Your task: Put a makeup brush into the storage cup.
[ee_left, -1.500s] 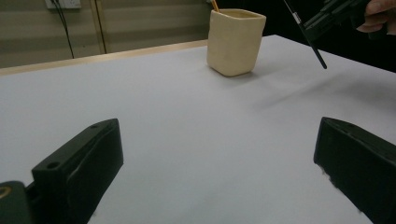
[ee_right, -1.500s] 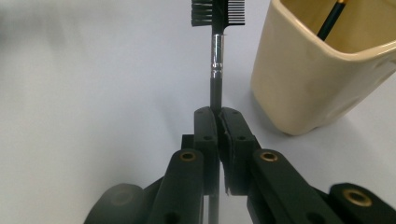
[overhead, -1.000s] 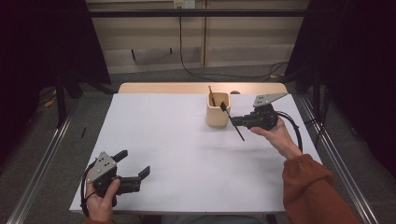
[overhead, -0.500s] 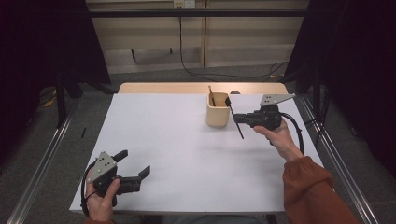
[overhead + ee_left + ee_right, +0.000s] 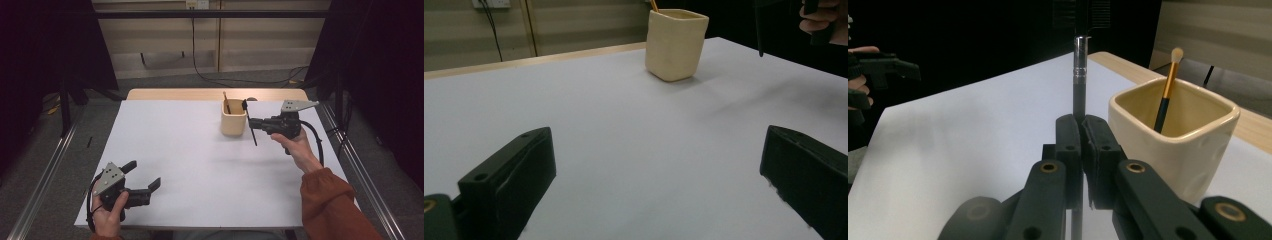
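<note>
Here the right gripper [image 5: 251, 122] clamps a slim black brush [image 5: 1079, 90] just beside the cream cup [image 5: 234, 118], its long axis near upright, comb-like head up. The cup is squarish, glazed and smooth, holding a gold-handled brush [image 5: 1166, 90]. The left gripper [image 5: 145, 185] rests spread wide on the white table [image 5: 200, 165].
</note>
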`<state>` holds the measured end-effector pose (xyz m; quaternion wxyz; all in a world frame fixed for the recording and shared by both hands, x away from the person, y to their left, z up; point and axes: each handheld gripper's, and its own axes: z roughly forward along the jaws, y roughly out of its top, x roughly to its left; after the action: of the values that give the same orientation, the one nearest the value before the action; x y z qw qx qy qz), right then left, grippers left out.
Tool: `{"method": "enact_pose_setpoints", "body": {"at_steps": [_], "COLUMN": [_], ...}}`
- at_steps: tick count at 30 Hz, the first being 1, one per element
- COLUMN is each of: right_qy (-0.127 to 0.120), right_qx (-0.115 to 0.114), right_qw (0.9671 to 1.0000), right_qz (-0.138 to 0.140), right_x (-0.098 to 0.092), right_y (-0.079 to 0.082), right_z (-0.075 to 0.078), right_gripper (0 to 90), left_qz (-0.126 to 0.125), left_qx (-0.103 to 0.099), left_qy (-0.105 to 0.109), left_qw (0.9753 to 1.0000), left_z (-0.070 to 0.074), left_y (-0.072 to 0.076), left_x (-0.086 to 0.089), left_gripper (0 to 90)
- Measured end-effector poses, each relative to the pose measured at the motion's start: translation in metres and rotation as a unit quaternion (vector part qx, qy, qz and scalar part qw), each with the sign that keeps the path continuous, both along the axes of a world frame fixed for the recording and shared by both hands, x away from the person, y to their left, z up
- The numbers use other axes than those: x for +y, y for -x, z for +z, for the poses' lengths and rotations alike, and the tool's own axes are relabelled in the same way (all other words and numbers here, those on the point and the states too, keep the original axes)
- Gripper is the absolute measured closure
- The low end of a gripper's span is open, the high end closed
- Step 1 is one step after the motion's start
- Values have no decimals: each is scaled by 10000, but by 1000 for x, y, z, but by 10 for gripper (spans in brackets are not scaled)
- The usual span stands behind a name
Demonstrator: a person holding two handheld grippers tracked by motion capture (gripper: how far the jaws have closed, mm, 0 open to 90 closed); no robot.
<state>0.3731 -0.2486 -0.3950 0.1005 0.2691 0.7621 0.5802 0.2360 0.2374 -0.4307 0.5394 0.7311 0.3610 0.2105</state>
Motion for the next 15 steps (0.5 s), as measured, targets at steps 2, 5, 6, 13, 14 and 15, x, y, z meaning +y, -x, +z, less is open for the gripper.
{"method": "enact_pose_setpoints", "body": {"at_steps": [2,5,6,13,14,15], "right_qy": [-39,-63,-59,-122,-130,-147], "right_qx": [-21,-50,-56,-102,-105,-106], "right_qw": [10000,10000,9999,9997,9997,9996], "right_qz": [-20,-54,-59,-185,-201,-210], "right_x": [0,1,1,0,0,1], "right_y": [-1,-3,-3,-10,-11,-12], "right_z": [3,7,8,17,18,19], "right_gripper": [855,855,855,855,855,855], "left_qz": [1,-15,-16,-4,-1,1], "left_qx": [3,-1,2,15,18,16], "left_qy": [-12,-18,-15,21,29,32], "left_qw": [10000,10000,10000,10000,10000,10000], "left_z": [0,0,0,0,0,0], "left_y": [0,0,0,0,0,-1], "left_x": [0,0,0,-1,-1,-1], "left_gripper": [14,14,14,14,14,14]}}
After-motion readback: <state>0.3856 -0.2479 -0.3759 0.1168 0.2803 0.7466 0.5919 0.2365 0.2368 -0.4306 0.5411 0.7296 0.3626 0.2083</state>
